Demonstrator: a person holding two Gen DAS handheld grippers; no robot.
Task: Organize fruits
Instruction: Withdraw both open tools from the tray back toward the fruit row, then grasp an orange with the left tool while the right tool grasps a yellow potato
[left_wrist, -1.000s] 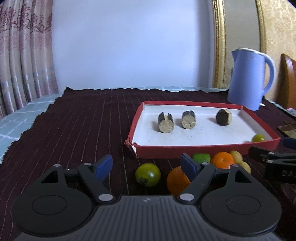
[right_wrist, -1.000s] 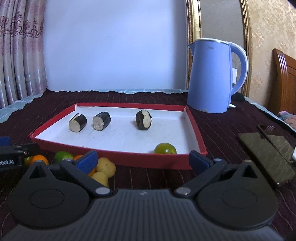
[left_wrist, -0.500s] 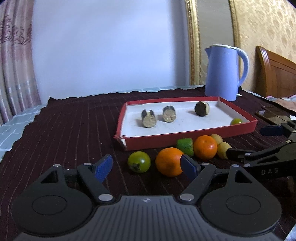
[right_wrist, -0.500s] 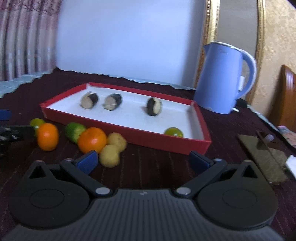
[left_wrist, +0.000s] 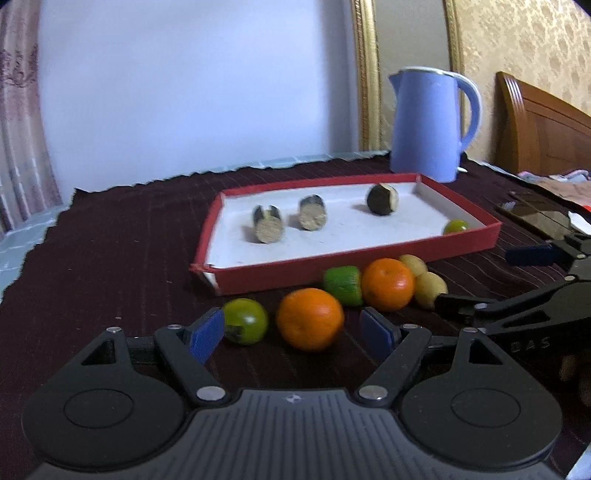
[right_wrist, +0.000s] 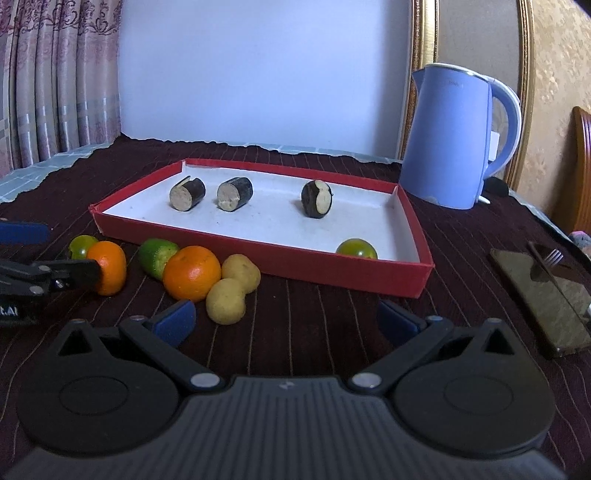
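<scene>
The red tray (right_wrist: 258, 258) lies behind the fruits and already holds one green fruit (right_wrist: 356, 248) in its near right corner. The near orange (left_wrist: 309, 318) sits just ahead of the left gripper (left_wrist: 293, 334) – between its spread, empty pads. The right gripper (right_wrist: 286, 319), also released and empty, has the small yellow fruit (right_wrist: 226, 301) ahead – slightly to its left.

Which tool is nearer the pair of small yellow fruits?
Right. The right tool sits just in front of the yellow fruits; the left tool faces the near orange, off to their side.
</scene>
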